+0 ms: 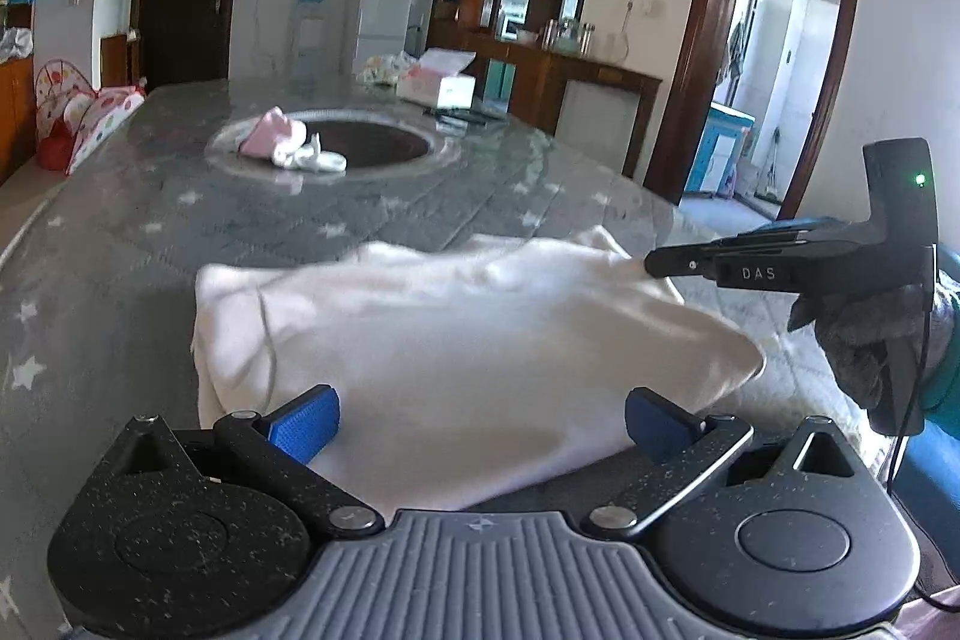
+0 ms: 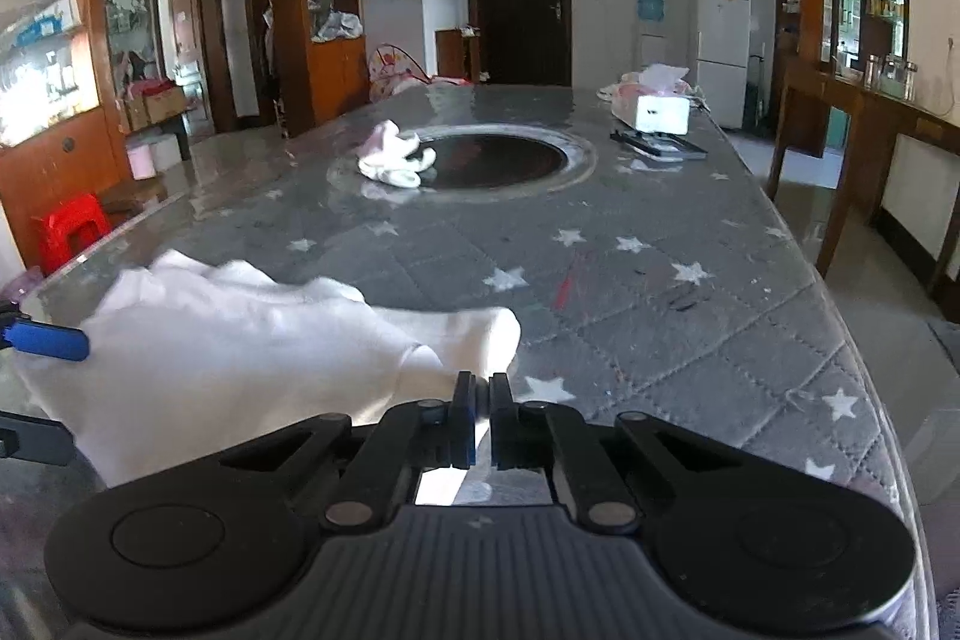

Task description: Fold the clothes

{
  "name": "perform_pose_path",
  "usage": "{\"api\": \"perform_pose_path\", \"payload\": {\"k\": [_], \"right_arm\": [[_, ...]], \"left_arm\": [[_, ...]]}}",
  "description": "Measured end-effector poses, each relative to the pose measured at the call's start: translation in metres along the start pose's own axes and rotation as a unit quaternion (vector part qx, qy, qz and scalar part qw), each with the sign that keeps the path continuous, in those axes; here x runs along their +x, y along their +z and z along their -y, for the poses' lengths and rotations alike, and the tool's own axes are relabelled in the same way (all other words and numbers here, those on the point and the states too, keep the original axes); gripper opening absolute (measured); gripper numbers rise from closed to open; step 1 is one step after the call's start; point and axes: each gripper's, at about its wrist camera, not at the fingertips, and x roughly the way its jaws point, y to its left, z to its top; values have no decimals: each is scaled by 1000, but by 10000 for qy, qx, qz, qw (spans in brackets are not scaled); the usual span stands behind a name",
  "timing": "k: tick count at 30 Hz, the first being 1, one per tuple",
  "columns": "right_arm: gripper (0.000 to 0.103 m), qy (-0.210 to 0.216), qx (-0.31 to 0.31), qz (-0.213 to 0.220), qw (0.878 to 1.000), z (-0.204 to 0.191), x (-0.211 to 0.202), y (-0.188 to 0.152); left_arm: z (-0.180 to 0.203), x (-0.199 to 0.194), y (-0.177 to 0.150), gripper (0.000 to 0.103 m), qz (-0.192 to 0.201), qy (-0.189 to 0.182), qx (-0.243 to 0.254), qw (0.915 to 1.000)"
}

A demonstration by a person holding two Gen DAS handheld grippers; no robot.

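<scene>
A white garment [image 1: 456, 340] lies folded over on the grey star-patterned table cover [image 1: 150, 220], near the table's front edge. My left gripper [image 1: 480, 427] stands open wide over the garment's near edge, with the cloth between its blue pads [image 1: 303, 427] but not pinched. My right gripper [image 2: 480, 394] is shut on a corner of the white garment [image 2: 240, 352]. In the left wrist view the right gripper [image 1: 651, 263] reaches in from the right, held by a gloved hand [image 1: 870, 334], with its tip at the cloth's far right corner. One blue pad [image 2: 51, 338] of the left gripper shows at the left edge of the right wrist view.
A small pile of pink and white clothes [image 2: 393, 154] rests at the rim of a round dark recess [image 2: 498, 157] in the middle of the table. A tissue box [image 2: 660, 112] and a flat dark tray [image 2: 660, 145] sit at the far right. The table edge [image 2: 840, 340] runs down the right.
</scene>
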Motion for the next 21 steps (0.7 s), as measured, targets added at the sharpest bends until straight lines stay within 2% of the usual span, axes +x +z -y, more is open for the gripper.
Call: {"api": "perform_pose_path", "payload": {"k": [5,8,14,18,21], "right_arm": [[3,-114,-112,-16,9999,0,0,1],[4,14,-219,34,9998,-3,-16,5],[4,409,-870,83,9953,-31,-50,-2],[3,500,-1079,-60,9929,-44,-52,-13],[3,506,-953,-209,9939,-43,-46,-24]], "left_arm": [[3,1,-4,103,-16,83,177,9998],[3,1,-4,103,-18,97,181,9998],[2,-1,-3,103,-28,66,123,9999],[3,0,-3,103,-46,87,164,9998],[3,0,-3,103,-59,96,153,9998]]}}
